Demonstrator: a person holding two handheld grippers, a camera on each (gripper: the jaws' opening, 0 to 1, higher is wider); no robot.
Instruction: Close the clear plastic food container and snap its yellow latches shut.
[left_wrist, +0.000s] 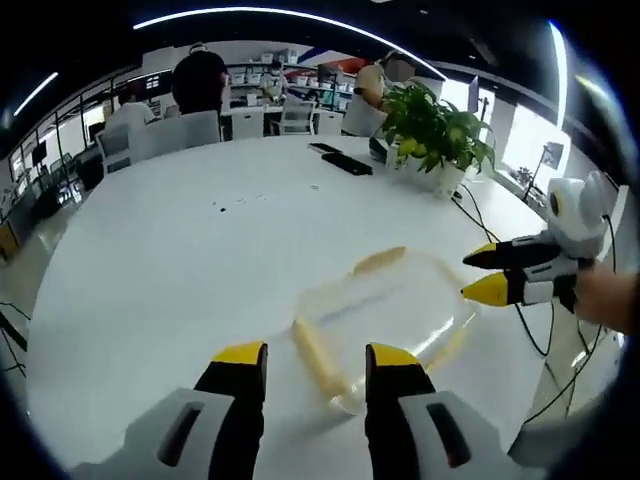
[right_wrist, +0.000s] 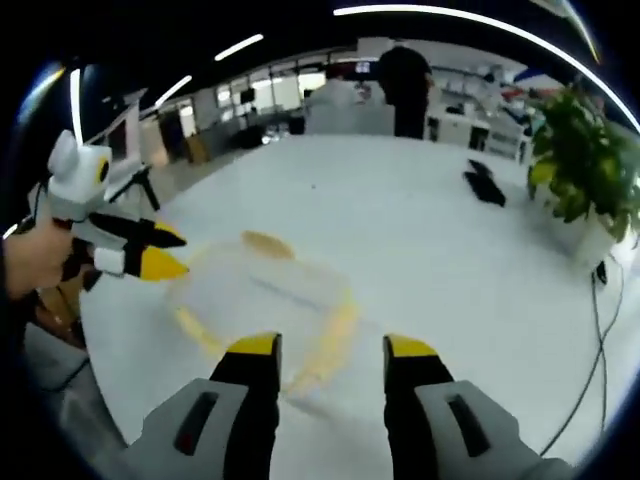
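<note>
Left claw (left_wrist: 303, 362) gapes empty at 6 o'clock — container (left_wrist: 385, 310) blurred, seemingly untouched on the white counter (left_wrist: 200, 260); right claw (left_wrist: 478, 274) at 3 o'clock, parted, empty.

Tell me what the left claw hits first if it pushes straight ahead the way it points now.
Most likely the near yellow latch of the clear plastic container, which lies just ahead between the open left claw tips. The image is blurred, so depth is uncertain.

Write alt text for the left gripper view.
A blurred clear container with yellow latches lies on a white table, just ahead of the open left hand-held gripper. The right hand-held gripper reaches in beside it, near a potted plant.
</note>
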